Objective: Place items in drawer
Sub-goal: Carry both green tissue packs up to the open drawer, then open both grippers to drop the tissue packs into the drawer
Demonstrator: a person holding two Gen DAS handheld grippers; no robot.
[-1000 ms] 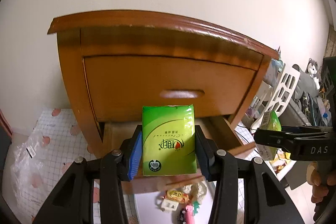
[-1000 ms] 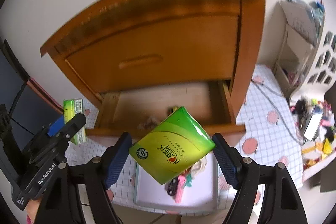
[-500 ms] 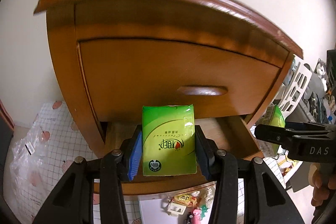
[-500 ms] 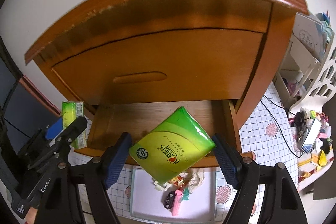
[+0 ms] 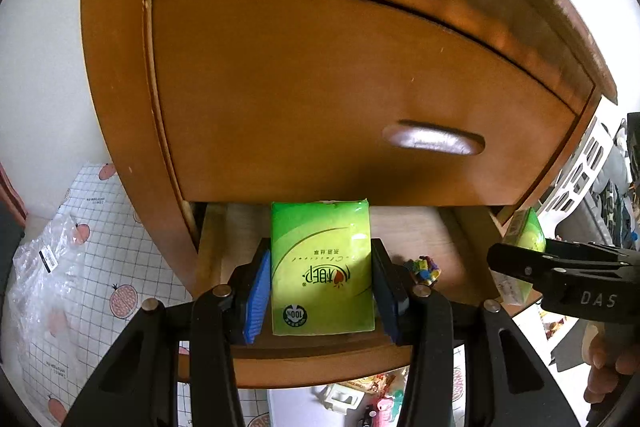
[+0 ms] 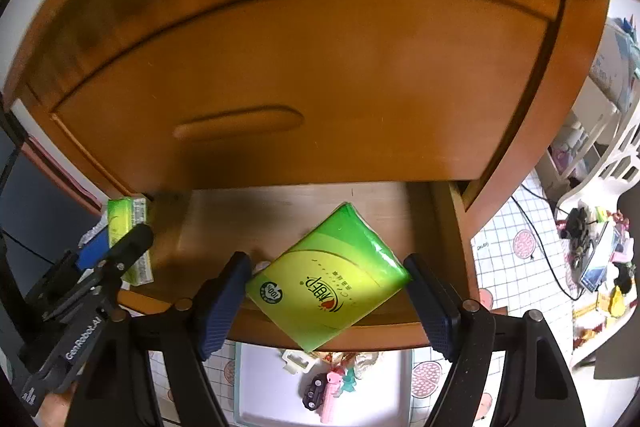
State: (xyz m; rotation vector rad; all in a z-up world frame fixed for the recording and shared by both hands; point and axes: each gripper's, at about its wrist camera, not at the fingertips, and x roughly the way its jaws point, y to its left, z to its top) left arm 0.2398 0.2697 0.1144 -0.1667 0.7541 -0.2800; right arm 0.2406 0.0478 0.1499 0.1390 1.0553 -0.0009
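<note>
I have both grippers (image 5: 322, 291) (image 6: 326, 297) clamped on glossy green tissue packs (image 5: 322, 267) (image 6: 328, 277), now nearer, seemingly above, the open wooden drawer (image 6: 320, 333).

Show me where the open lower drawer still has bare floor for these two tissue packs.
The open drawer shows bare wood across its back, under the closed upper drawer front. The left claw and right claw each grip a green tissue pack. A small colourful toy sits beside the left claw's pack. The white tray below is cluttered.
</note>
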